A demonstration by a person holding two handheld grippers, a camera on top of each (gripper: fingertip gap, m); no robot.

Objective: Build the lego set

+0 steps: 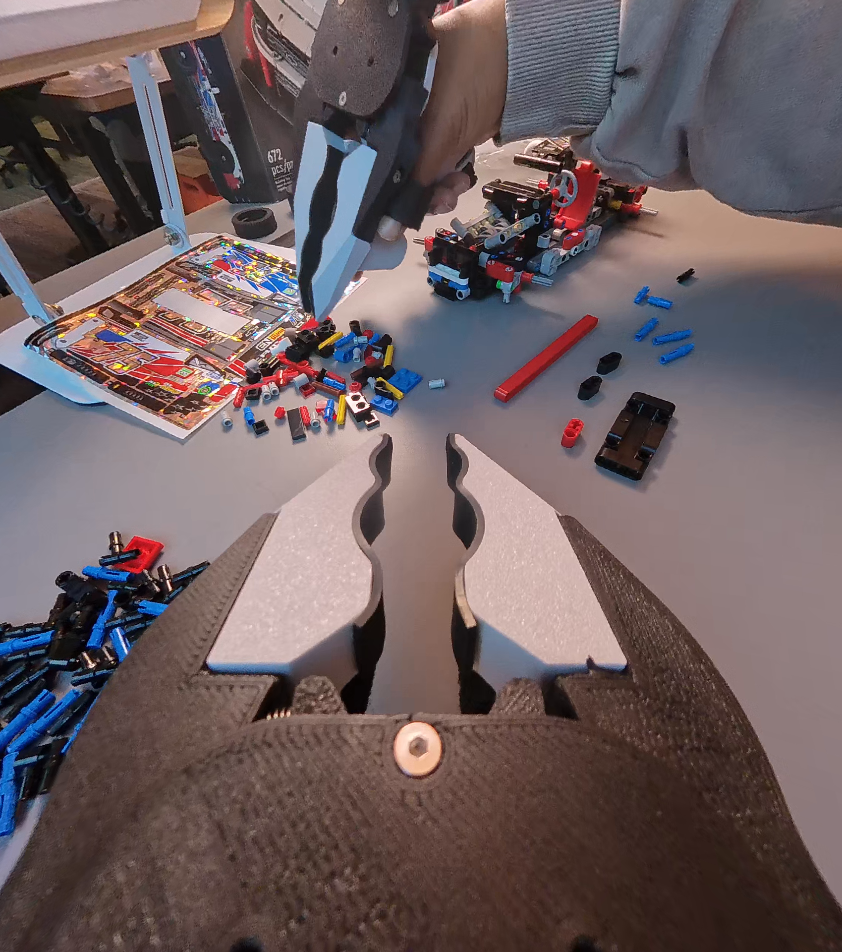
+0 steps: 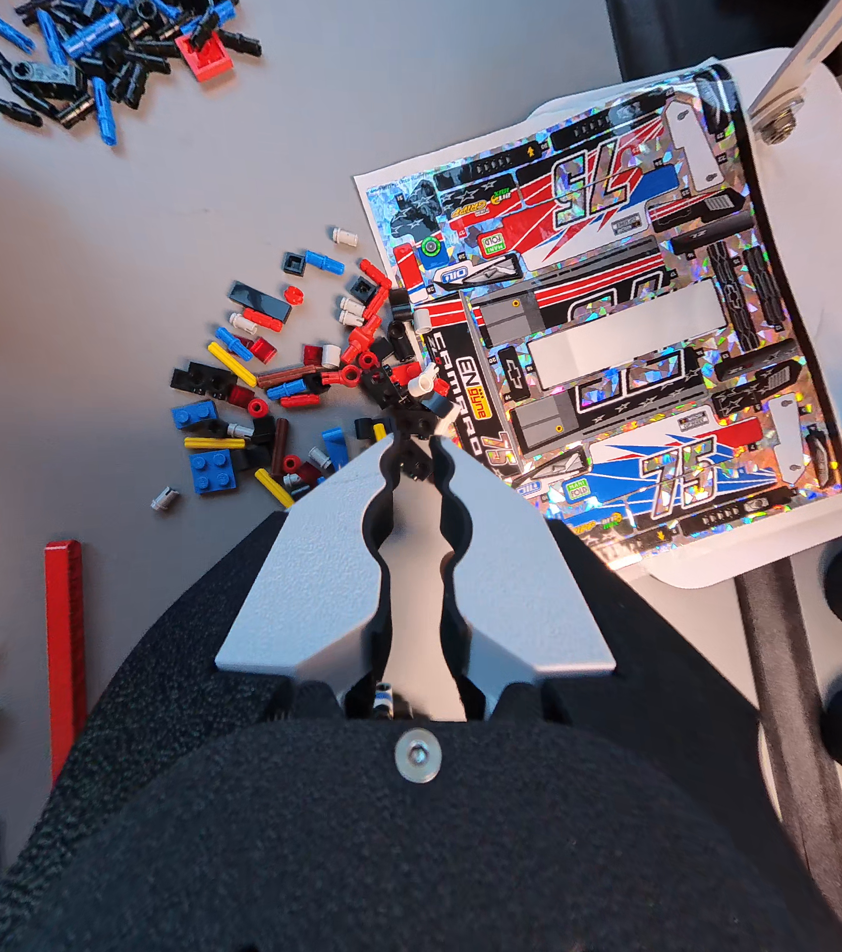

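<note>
Two tongs are in play, and only one is at work. Your right tongs (image 2: 412, 447) are tipped down into the pile (image 2: 305, 371) of small mixed parts that lies against the edge of the sticker sheet (image 2: 614, 329). Their jaws stand narrowly parted around a small black piece (image 2: 416, 461), which sits just between the tips; whether they already pinch it you cannot tell from these views. From the left wrist view the same tongs (image 1: 313, 314) meet the pile's far edge, beside the sheet.

Your left tongs (image 1: 418, 443) hover over bare tabletop (image 1: 460, 412), jaws apart and holding nothing. The pile lies just ahead of them and a little to the left, so the right hand is plainly the nearer one for this pick.

The half-built car (image 1: 527, 237) stands well off to the right and farther back, under your right sleeve. The red beam (image 1: 545, 358) lies between pile and car, its long axis slanting from near-left to far-right. A second heap of blue and black pins (image 1: 48, 659) sits near the left tongs' left side.

The black piece seems to be the part wanted; neighbours crowd it closely, so a clean close on it alone will matter.
</note>
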